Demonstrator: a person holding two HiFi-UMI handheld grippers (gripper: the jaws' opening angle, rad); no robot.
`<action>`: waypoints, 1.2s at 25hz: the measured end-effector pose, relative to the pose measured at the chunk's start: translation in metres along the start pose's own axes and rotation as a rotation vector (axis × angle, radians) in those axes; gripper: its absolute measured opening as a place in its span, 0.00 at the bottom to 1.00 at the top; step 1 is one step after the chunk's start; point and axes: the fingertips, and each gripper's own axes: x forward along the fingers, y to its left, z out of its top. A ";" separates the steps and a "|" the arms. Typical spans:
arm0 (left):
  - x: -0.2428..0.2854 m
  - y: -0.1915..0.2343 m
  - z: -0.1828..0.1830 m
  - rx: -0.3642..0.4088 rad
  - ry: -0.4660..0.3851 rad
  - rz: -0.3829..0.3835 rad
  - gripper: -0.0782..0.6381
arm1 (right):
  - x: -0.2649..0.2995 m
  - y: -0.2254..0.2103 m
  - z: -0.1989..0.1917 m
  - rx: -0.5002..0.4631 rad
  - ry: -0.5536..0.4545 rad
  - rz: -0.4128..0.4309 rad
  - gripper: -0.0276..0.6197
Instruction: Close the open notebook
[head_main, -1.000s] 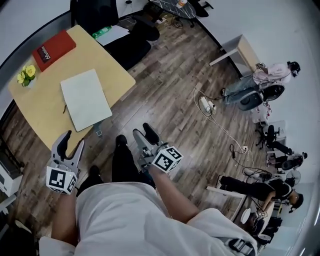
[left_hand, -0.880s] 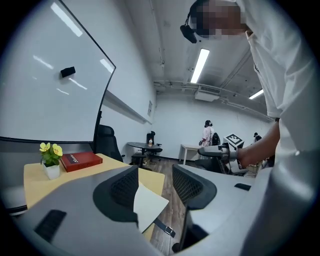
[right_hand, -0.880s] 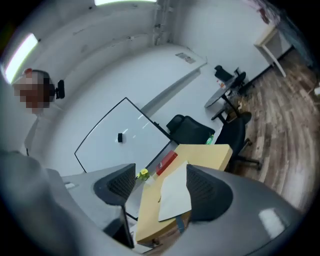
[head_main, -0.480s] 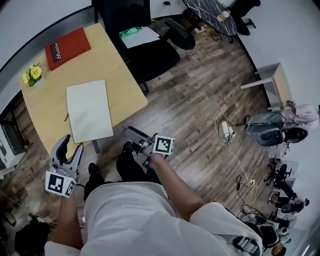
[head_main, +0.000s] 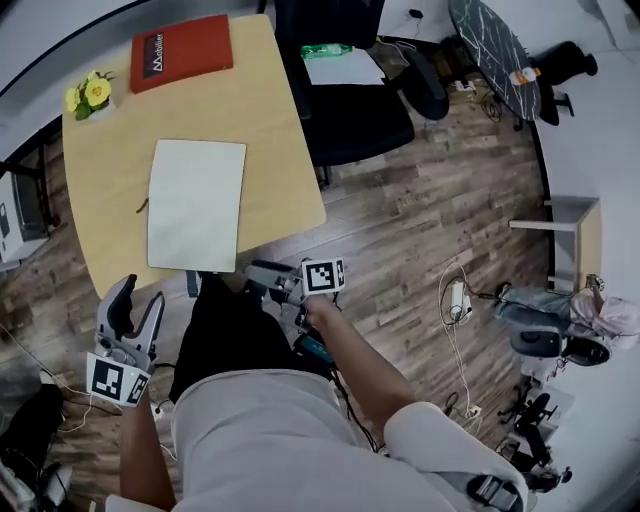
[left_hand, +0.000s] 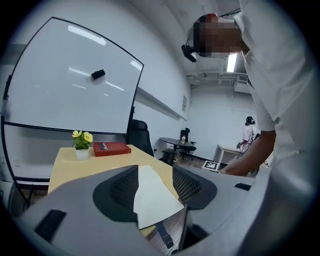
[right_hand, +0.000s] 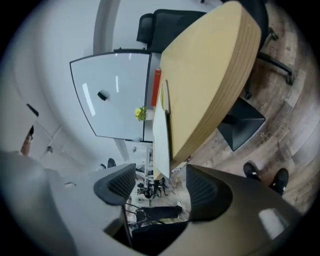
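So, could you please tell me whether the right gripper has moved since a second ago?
Yes. The right gripper has closed in on the table's near edge and is now beside the notebook's near corner.

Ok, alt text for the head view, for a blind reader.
Seen from above, a person holds the open left gripper and right gripper by the near edge of a wooden table, touching nothing. A white notebook lies on it, a red book and yellow flowers beyond.

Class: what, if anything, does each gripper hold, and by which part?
Nothing is held: the left gripper and the right gripper are both open, clear of the white notebook on the table.
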 end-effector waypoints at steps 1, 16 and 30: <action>0.000 0.003 -0.006 -0.011 0.004 0.003 0.39 | 0.005 -0.003 -0.004 -0.022 0.034 0.005 0.54; 0.022 0.057 -0.054 -0.133 -0.011 0.077 0.39 | 0.043 -0.015 -0.018 0.029 0.177 0.103 0.28; 0.026 0.077 -0.032 -0.088 -0.021 0.059 0.39 | 0.040 0.019 -0.014 0.064 0.224 0.124 0.07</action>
